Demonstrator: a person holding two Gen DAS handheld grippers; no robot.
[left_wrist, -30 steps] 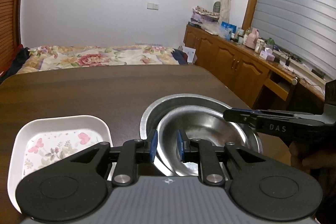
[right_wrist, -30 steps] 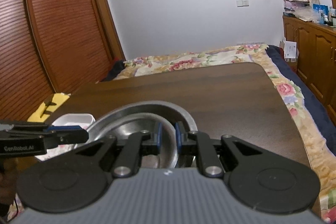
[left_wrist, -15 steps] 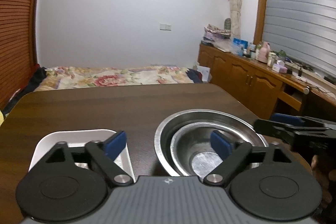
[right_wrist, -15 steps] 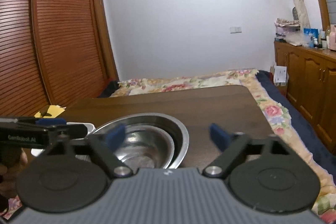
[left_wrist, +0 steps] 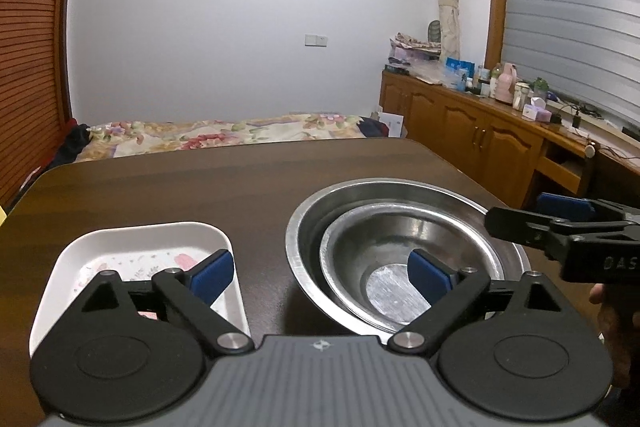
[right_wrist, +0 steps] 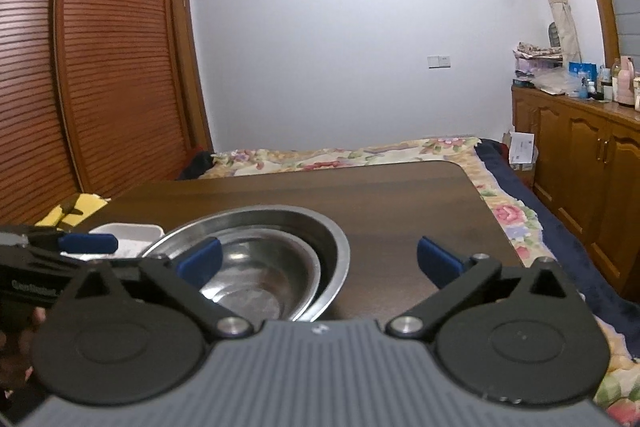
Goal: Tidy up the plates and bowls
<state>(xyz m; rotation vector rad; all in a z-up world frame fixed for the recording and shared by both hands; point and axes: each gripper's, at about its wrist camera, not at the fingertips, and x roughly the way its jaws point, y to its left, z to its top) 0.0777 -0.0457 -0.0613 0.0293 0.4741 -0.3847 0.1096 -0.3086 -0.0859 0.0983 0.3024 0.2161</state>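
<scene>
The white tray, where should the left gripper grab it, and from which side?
Probably the tray's right wall, from above. It lies flat on the table, so only its thin raised rim fits between the fingers. The open left gripper hangs closest to that wall; one finger should slip inside, the other into the gap beside the bowls.

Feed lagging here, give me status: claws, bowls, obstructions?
Left claw open, right claw open, both empty. Small steel bowl nested in large bowl; white tray alongside. Nothing blocking.
</scene>
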